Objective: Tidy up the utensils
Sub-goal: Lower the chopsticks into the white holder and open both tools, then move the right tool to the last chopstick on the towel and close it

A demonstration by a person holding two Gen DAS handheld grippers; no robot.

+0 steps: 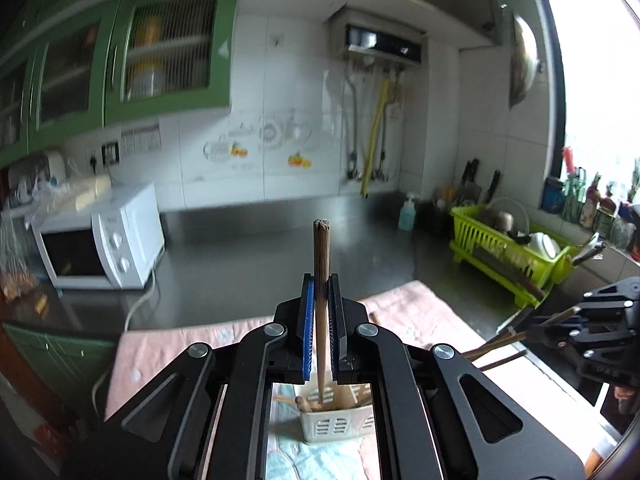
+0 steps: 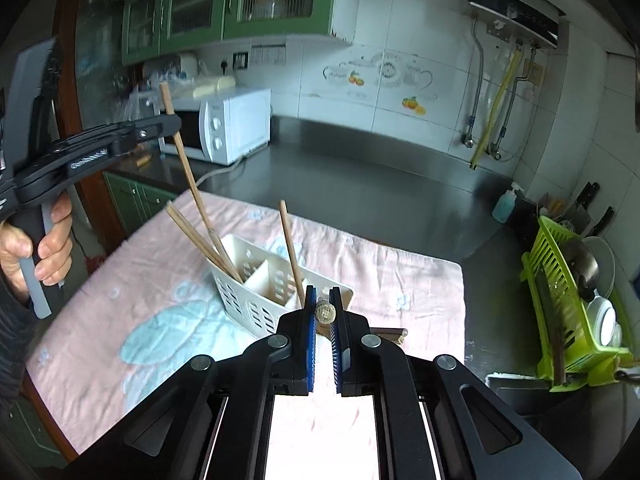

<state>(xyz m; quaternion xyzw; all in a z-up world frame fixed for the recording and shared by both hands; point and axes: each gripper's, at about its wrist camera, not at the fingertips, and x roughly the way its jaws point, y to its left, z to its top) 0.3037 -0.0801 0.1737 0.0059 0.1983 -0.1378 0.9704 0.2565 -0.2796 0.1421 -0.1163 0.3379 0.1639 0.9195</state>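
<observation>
A white slotted utensil caddy [image 2: 256, 300] stands on a pink towel [image 2: 152, 280]; it also shows low in the left wrist view [image 1: 340, 424]. My left gripper [image 1: 321, 292] is shut on a wooden chopstick [image 1: 321, 272], held upright with its lower end in the caddy's left compartment; the gripper also shows in the right wrist view [image 2: 160, 124]. Other chopsticks [image 2: 200, 240] lean there and one [image 2: 292, 256] stands in the middle compartment. My right gripper [image 2: 323, 308] is shut on a chopstick end [image 2: 325, 313]; it shows at the right of the left wrist view [image 1: 560, 320], holding dark chopsticks [image 1: 496, 348].
A white microwave [image 2: 232, 124] stands at the left of the steel counter [image 2: 360, 176]. A green dish rack [image 2: 568, 312] with bowls stands at the right. A blue soap bottle [image 2: 505, 204] and knives stand near the corner. A brown stick [image 2: 388, 334] lies on the towel.
</observation>
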